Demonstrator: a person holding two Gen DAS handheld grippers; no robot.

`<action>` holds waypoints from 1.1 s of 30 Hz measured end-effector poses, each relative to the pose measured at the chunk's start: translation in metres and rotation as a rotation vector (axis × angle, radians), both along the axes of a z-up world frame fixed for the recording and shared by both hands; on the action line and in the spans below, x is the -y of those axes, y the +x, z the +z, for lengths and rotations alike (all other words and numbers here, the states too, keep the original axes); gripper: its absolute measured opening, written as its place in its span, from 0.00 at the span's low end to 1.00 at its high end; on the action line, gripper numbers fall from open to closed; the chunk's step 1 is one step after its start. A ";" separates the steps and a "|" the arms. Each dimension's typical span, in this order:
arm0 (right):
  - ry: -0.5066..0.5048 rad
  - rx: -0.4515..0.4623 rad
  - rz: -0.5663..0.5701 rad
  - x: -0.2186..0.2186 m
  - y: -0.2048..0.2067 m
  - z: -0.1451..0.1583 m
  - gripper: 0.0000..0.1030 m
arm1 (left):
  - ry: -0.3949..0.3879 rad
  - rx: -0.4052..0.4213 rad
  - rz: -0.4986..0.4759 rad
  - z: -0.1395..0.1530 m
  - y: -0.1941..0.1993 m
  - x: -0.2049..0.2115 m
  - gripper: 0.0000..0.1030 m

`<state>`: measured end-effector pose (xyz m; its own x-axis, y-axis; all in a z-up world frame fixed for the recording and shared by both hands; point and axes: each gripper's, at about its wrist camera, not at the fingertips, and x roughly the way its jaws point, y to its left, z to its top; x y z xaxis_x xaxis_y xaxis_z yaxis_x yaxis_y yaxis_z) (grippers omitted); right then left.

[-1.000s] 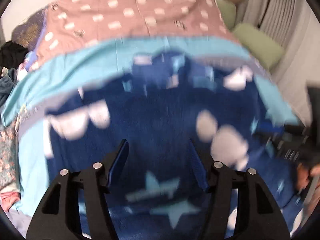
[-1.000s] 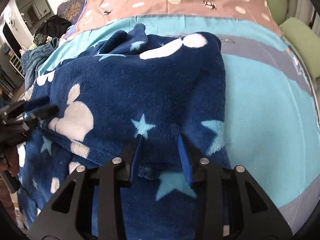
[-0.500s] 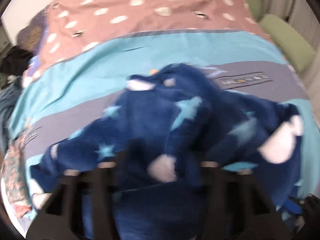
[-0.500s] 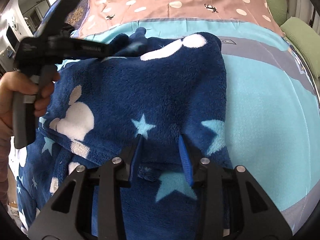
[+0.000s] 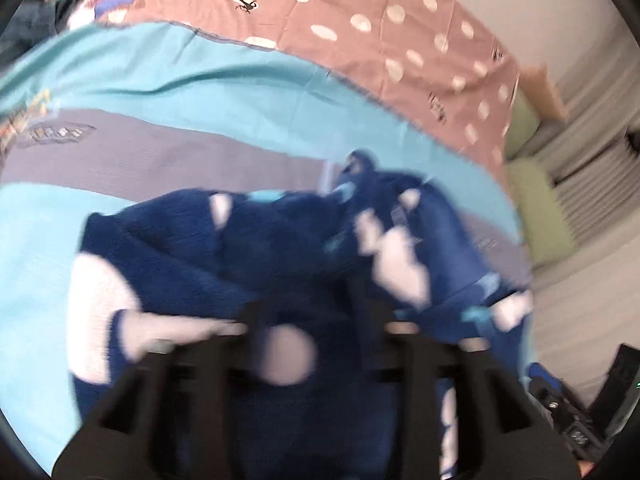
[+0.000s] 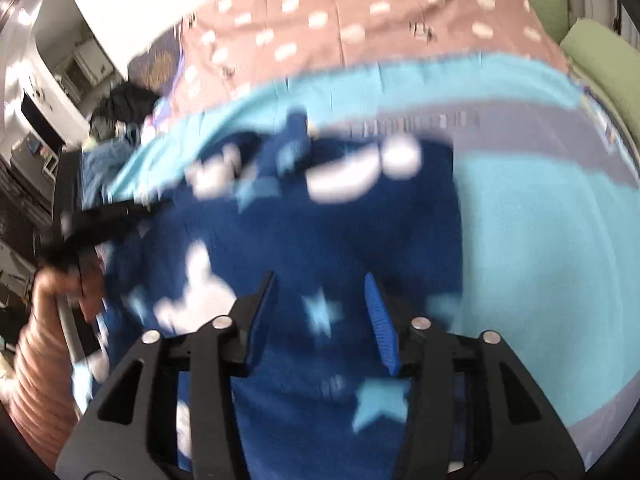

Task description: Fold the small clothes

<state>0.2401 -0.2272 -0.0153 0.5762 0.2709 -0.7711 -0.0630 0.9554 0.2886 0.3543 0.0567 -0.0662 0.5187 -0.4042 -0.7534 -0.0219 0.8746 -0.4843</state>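
A navy fleece garment (image 6: 344, 240) with white bunnies and light blue stars lies rumpled on a turquoise and grey bedspread (image 6: 540, 240). It also shows bunched up in the left wrist view (image 5: 248, 248). My right gripper (image 6: 320, 316) is open just above the fleece, blue pads (image 6: 380, 320) apart. My left gripper (image 5: 308, 320) is blurred by motion and sits low against the fleece, whose folds cover its fingertips. In the right wrist view it appears as a dark shape at the garment's left edge (image 6: 104, 220), held by a hand in a pink sleeve.
A pink dotted blanket (image 6: 360, 12) covers the far half of the bed. Green cushions (image 6: 600, 64) lie at the right. Dark clothes (image 6: 124, 104) are piled at the far left, with room furniture beyond. A radiator (image 5: 592, 184) stands by the bed's right side.
My left gripper has swung over the garment and come down at its left edge, and its view has turned right. My right gripper has opened wider and let the fleece go.
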 end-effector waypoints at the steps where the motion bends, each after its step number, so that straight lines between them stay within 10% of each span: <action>1: 0.007 0.001 0.004 -0.002 0.010 0.003 0.67 | -0.036 0.006 0.006 0.002 0.004 0.004 0.60; 6: 0.126 -0.181 -0.008 -0.012 0.086 -0.029 0.72 | 0.081 -0.070 -0.038 -0.015 0.030 0.037 0.59; 8: 0.155 -0.225 -0.028 -0.015 0.105 -0.047 0.72 | 0.098 -0.040 -0.065 -0.017 0.033 0.045 0.11; 9: 0.174 -0.238 -0.039 -0.018 0.113 -0.055 0.72 | 0.071 -0.034 -0.098 -0.016 0.034 0.047 0.09; 12: 0.230 -0.263 -0.071 -0.024 0.125 -0.062 0.09 | 0.084 0.027 -0.099 0.000 0.027 0.045 0.09; 25: 0.075 -0.183 -0.087 -0.011 0.104 -0.066 0.15 | 0.319 0.039 -0.137 -0.016 0.020 0.040 0.18; 30: -0.053 0.052 -0.070 -0.023 0.082 -0.021 0.20 | 0.183 0.126 -0.059 0.018 0.005 0.018 0.22; 33: -0.034 0.021 0.011 -0.044 0.091 -0.030 0.17 | 0.118 0.072 -0.089 0.004 0.013 0.031 0.21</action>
